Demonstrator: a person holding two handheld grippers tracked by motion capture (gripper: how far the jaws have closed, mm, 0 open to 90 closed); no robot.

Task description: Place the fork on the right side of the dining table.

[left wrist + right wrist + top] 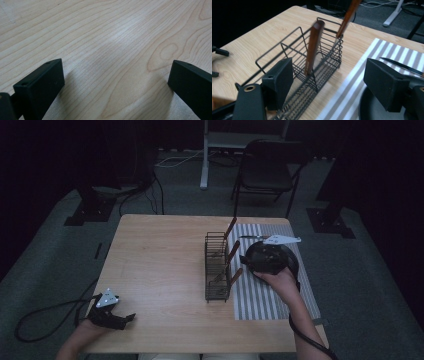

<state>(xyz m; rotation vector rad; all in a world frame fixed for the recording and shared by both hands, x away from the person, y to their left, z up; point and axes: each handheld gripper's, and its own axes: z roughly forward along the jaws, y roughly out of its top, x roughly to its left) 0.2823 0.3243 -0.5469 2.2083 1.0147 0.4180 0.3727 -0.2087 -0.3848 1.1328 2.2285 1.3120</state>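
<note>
A black wire rack (217, 270) stands in the middle of the wooden table (160, 260), beside a grey striped mat (255, 300). Three brown wooden handles stick up out of the rack: far (230, 227), middle (233, 251) and near (236, 276). My right gripper (250, 262) hovers over the mat just right of the rack. In the right gripper view its jaws (329, 80) are open and hold nothing, and the rack (322, 65) with a blurred handle (313, 47) lies beyond them. My left gripper (127, 319) rests open at the table's front left, over bare wood (115, 82).
A knife (250, 237) (399, 65) lies on the far part of the striped mat (352, 92). A dark round dish (372, 107) sits on the mat under my right gripper. A chair (267, 170) and stand legs are on the floor beyond the table.
</note>
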